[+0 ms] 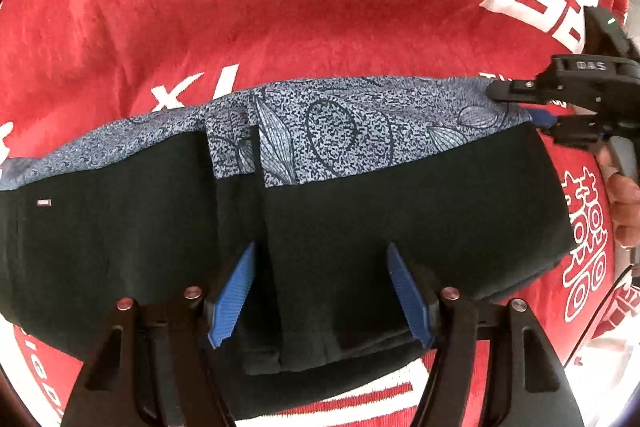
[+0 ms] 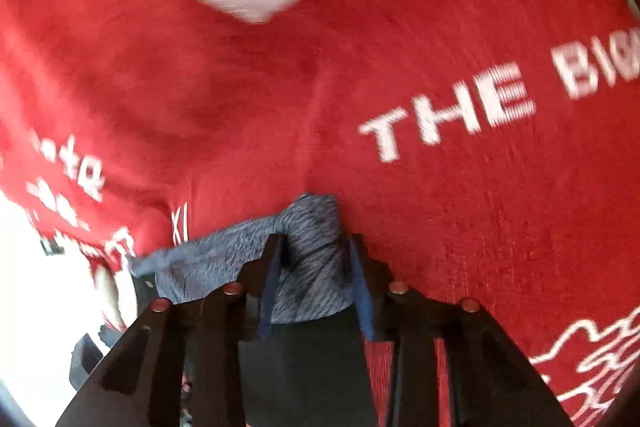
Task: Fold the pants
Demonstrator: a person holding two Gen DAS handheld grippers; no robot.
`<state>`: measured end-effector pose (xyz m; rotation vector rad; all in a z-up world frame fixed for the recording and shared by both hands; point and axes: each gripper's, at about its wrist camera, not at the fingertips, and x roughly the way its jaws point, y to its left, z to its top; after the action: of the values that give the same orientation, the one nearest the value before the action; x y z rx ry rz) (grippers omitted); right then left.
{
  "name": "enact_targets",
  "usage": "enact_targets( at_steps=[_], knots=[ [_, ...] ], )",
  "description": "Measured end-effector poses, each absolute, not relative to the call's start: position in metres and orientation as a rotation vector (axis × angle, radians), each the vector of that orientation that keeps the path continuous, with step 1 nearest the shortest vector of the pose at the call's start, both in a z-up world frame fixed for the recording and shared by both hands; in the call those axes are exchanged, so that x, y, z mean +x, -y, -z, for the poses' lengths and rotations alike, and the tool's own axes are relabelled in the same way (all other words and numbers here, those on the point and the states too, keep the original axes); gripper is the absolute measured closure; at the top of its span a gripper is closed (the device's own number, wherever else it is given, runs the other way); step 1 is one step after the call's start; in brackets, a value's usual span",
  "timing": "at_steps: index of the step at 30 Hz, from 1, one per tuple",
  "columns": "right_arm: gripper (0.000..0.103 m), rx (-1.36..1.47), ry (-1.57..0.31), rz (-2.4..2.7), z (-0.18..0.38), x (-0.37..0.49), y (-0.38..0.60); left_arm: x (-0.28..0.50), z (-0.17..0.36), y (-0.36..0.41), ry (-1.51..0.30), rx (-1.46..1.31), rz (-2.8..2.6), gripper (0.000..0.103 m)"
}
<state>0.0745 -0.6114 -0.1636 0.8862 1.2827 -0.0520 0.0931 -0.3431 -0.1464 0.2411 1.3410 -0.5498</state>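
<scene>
The pants (image 1: 360,227) are black with a blue-grey patterned band (image 1: 328,131) along their far edge, and they lie across the red blanket. My left gripper (image 1: 320,255) is open, its blue pads (image 1: 236,291) spread just above the black cloth near its front edge. My right gripper (image 1: 528,107) shows at the right end of the patterned band. In the right wrist view the right gripper (image 2: 314,247) is shut on a bunched corner of the patterned band (image 2: 312,259). That view is blurred.
A red blanket (image 1: 320,7) with white lettering covers the whole surface under the pants. A hand (image 1: 624,203) holds the right gripper at the right edge. A thin cable (image 1: 600,307) runs down at the right.
</scene>
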Motion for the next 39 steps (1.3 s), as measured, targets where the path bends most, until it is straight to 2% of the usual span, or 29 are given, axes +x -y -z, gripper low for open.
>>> enact_targets(
  at_steps=[7, 12, 14, 16, 23, 27, 29, 30, 32, 35, 36, 39],
  knots=[
    [0.064, 0.6, -1.239, 0.055, 0.108, 0.047, 0.571, 0.084, 0.145, 0.337, -1.327, 0.262, 0.559, 0.035],
    [0.064, 0.58, -1.344, -0.022, 0.136, 0.034, 0.526, 0.072, 0.141, 0.327, -1.323, 0.264, 0.546, 0.035],
    [0.063, 0.462, -1.324, 0.005, 0.137, 0.031, 0.502, 0.07, 0.139, 0.323, -1.334, 0.263, 0.534, 0.035],
    [0.062, 0.404, -1.327, -0.004, 0.131, 0.032, 0.49, 0.07, 0.136, 0.313, -1.349, 0.252, 0.49, 0.02],
    [0.061, 0.346, -1.358, -0.005, 0.125, 0.038, 0.465, 0.065, 0.121, 0.269, -1.369, 0.155, 0.394, 0.02],
    [0.061, 0.34, -1.292, -0.036, 0.105, 0.068, 0.45, 0.055, 0.116, 0.252, -1.357, 0.152, 0.35, 0.02],
    [0.064, 0.348, -1.279, -0.053, 0.105, 0.089, 0.436, 0.052, 0.116, 0.244, -1.364, 0.138, 0.328, 0.02],
    [0.072, 0.377, -1.275, -0.072, 0.109, 0.103, 0.428, 0.05, 0.116, 0.238, -1.368, 0.129, 0.314, 0.02],
    [0.078, 0.401, -1.302, -0.1, 0.124, 0.122, 0.41, 0.047, 0.116, 0.228, -1.373, 0.111, 0.29, 0.02],
    [0.078, 0.42, -1.39, -0.139, 0.155, 0.132, 0.381, 0.045, 0.116, 0.213, -1.384, 0.082, 0.257, 0.02],
    [0.075, 0.39, -1.375, -0.132, 0.151, 0.126, 0.379, 0.045, 0.115, 0.208, -1.385, 0.072, 0.246, 0.02],
    [0.075, 0.332, -1.376, -0.173, 0.143, 0.117, 0.361, 0.046, 0.115, 0.197, -1.383, 0.05, 0.232, 0.02]
  ],
)
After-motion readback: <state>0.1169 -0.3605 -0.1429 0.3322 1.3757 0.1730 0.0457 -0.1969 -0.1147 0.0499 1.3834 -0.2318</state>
